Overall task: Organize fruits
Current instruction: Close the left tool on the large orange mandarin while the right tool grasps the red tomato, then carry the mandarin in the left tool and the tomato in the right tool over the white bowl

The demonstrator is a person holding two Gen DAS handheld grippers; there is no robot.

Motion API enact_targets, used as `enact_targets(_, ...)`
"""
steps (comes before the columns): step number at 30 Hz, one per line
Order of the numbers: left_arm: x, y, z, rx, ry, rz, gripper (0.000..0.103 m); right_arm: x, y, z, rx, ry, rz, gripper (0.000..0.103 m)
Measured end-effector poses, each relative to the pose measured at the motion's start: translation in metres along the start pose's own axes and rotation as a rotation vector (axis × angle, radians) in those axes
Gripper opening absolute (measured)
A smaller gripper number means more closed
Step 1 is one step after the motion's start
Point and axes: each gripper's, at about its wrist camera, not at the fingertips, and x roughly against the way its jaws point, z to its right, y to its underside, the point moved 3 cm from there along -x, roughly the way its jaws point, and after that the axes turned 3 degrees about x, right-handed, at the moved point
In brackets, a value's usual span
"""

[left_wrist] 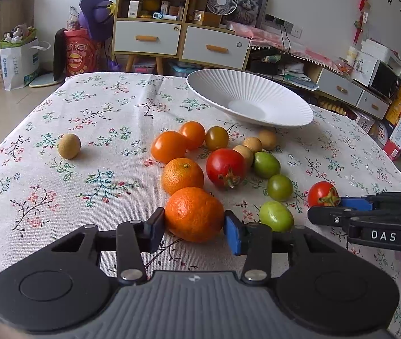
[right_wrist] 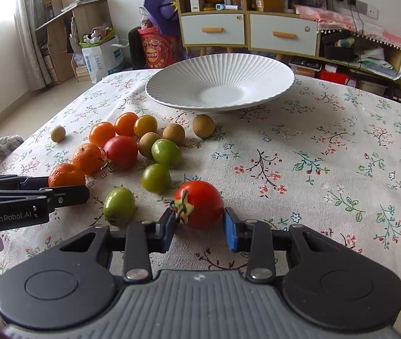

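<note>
An orange mandarin [left_wrist: 193, 214] lies on the flowered tablecloth, and the pads of my left gripper [left_wrist: 193, 227] press on both of its sides. In the right wrist view a small red tomato [right_wrist: 200, 202] with a green stalk lies on the cloth, and my right gripper [right_wrist: 199, 223] is shut on it, one pad against the stalk. The wide white ribbed plate [right_wrist: 172, 73] stands behind the fruit with nothing in it. Between the plate and the grippers lie a second mandarin [left_wrist: 182, 175], a larger red tomato [left_wrist: 226, 168], orange tomatoes [left_wrist: 169, 146] and green fruits [left_wrist: 275, 216].
Several brown round longans lie near the plate, and one longan [left_wrist: 69, 146] sits alone at the left. The table [left_wrist: 101, 107] ends just behind the plate. Beyond it stand a shelf unit with drawers [left_wrist: 146, 38], bags and boxes on the floor.
</note>
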Motion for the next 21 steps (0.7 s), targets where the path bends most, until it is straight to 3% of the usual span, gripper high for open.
enact_targets(12,0.005,-0.006,0.002,0.016,0.018,-0.012,0.047,0.005,-0.007,0.003,-0.029,-0.009,0.028,0.030)
enact_targets(21,0.001,-0.003,0.002,0.033,0.017,-0.039,0.047,-0.006,-0.011,0.006,-0.063,0.001,0.004,0.038)
